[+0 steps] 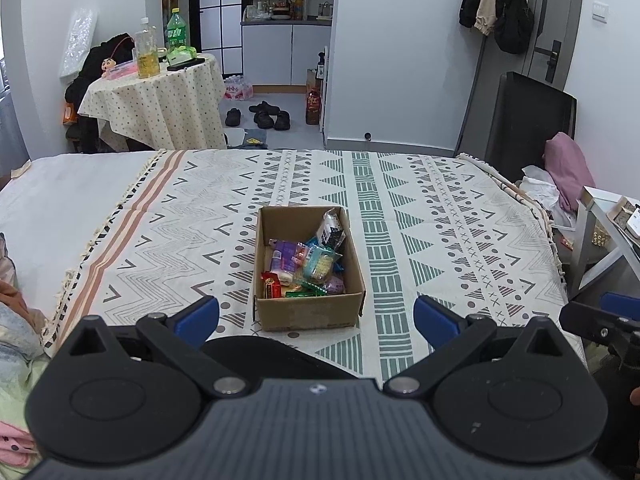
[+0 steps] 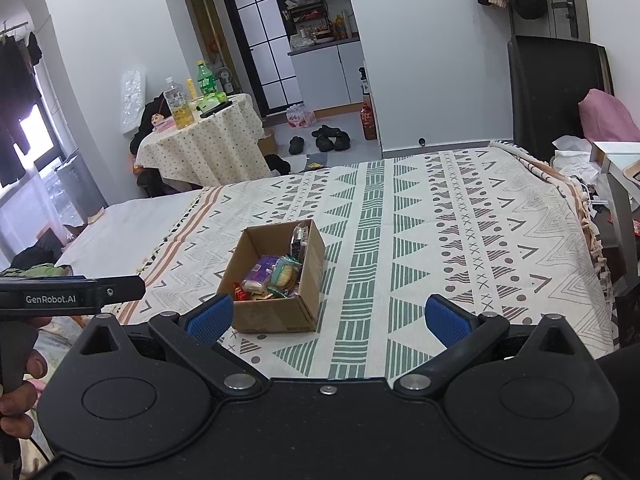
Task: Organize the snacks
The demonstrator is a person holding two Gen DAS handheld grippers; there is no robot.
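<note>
An open cardboard box (image 1: 308, 312) stands on the patterned bedspread (image 1: 440, 240). It holds several wrapped snacks (image 1: 308, 264), with a dark packet (image 1: 330, 232) leaning on its far right wall. My left gripper (image 1: 316, 316) is open and empty, just in front of the box's near wall. In the right wrist view the box (image 2: 276, 314) with its snacks (image 2: 276, 274) sits left of centre. My right gripper (image 2: 329, 317) is open and empty, with its left pad (image 2: 210, 316) by the box's near left corner. The left gripper's body (image 2: 72, 298) shows at the left edge.
A round table (image 1: 160, 92) with bottles stands beyond the bed at the left. Shoes (image 1: 264, 114) lie on the floor behind it. A dark headboard (image 1: 528, 120) and pink pillow (image 1: 568, 164) are at the right, with a white side table (image 1: 608, 216). Clothes lie at the near left.
</note>
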